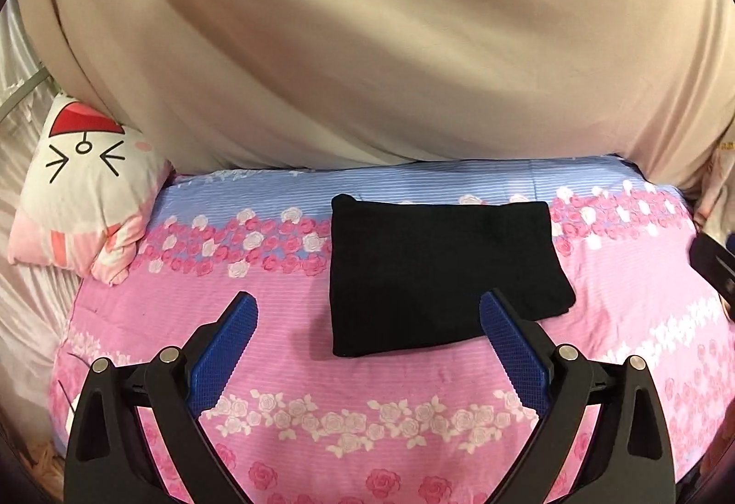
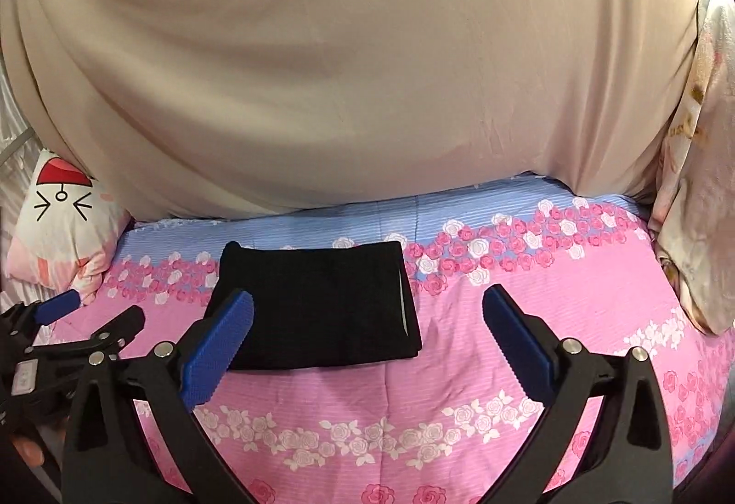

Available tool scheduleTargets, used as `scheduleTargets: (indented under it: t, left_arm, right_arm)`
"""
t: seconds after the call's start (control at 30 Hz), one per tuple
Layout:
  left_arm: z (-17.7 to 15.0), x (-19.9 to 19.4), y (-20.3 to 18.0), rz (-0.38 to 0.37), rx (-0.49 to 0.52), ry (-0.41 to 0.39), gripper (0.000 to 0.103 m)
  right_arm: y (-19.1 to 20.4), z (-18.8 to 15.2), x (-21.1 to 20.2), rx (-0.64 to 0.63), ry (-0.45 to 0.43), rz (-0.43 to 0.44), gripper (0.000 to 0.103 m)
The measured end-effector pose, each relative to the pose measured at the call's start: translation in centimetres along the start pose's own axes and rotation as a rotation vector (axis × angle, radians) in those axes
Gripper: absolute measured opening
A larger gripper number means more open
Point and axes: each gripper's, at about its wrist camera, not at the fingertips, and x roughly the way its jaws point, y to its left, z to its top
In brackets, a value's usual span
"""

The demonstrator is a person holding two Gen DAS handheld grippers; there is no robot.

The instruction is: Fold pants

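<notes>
The black pants [image 1: 436,269] lie folded into a compact rectangle on the pink floral bedsheet [image 1: 285,320]. They also show in the right wrist view [image 2: 321,306], left of centre. My left gripper [image 1: 367,306] is open and empty, hovering just in front of the pants' near left corner. My right gripper [image 2: 367,302] is open and empty, hovering at the pants' right edge; its left finger covers their near left corner. The left gripper [image 2: 87,311] also shows at the left edge of the right wrist view.
A large beige blanket [image 1: 390,44] is heaped along the far side of the bed. A white cat-face pillow [image 1: 87,187] sits at the far left. A pale floral cloth [image 2: 703,182] hangs at the right. The sheet's blue striped band [image 2: 459,205] runs behind the pants.
</notes>
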Motion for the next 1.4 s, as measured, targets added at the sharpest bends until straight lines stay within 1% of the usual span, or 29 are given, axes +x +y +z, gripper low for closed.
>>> scheduleTargets:
  t: [0.2,0.4,0.63,0.8,1.0,1.2,1.4]
  left_arm:
    - [-0.4,-1.2,-0.1,-0.026,0.006,-0.01,0.096]
    - [-0.6,-1.6,0.3,-0.015,-0.005,-0.025,0.096]
    - [-0.7,-1.2,1.0,0.001,-0.019,-0.013,0.096]
    - [-0.9,-1.2,1.3,-0.003,-0.023,-0.013,0.096]
    - [-1.0,-1.4,1.4,0.009,-0.016,-0.025,0.096]
    - [-0.9,-1.6,1.3,0.002,-0.013,-0.038,0.096]
    - [-1.0,-1.9,0.7,0.017,0.021,-0.056,0.098]
  right_arm:
    - [0.0,-0.6,0.3,0.002,0.019,-0.007,0.098]
    - [0.4,-1.2,0.5,-0.021,0.034,-0.012,0.098]
    - [1.1,-1.3,0.4,-0.048,0.039,-0.002,0.098]
    - [1.4,-1.5,0.4,-0.058,0.044,0.006,0.098]
    - [1.7,-1.6,0.1,-0.075,0.039,0.001,0.098]
    - [1.7,-1.5,-0.1,-0.078,0.034,-0.003,0.098]
    - [1.7,-1.5,-0.2,-0.079,0.033,-0.005,0.098]
